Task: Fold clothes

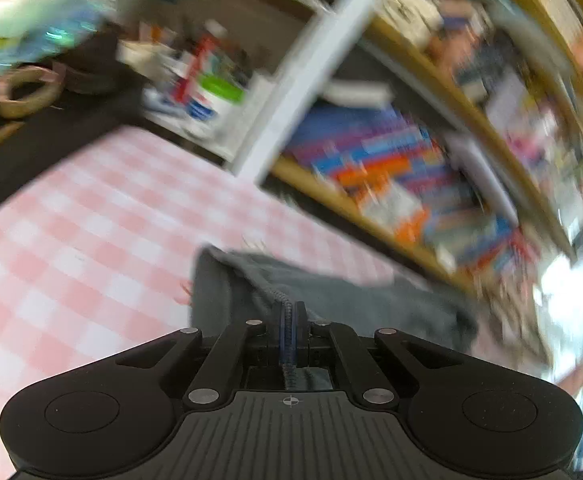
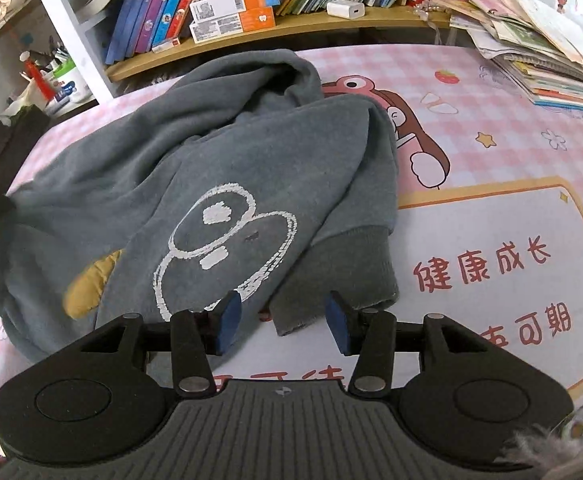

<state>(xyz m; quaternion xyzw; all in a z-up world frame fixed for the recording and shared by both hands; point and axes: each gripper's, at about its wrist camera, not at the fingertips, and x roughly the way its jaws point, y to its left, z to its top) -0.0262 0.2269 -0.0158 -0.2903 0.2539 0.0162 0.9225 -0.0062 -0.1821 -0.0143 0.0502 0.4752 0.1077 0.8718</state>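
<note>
A grey sweatshirt (image 2: pixel 219 168) with a white chalk-style cartoon print and a tan patch lies crumpled on the pink checked tablecloth (image 2: pixel 491 120). Its ribbed cuff (image 2: pixel 331 276) lies at the near side. My right gripper (image 2: pixel 283 320) hovers just over that cuff and the printed front, blue pads apart, nothing pressed between them. In the blurred left wrist view, my left gripper (image 1: pixel 290 320) is shut on a seamed edge of the grey sweatshirt (image 1: pixel 331 292), which drapes away to the right over the cloth.
A wooden bookshelf (image 2: pixel 291 28) full of books runs along the table's far edge. A stack of magazines and papers (image 2: pixel 539 56) sits at the far right. White shelving with bottles and pens (image 1: pixel 203 80) stands at the left. A dark surface (image 1: pixel 51 128) borders the cloth.
</note>
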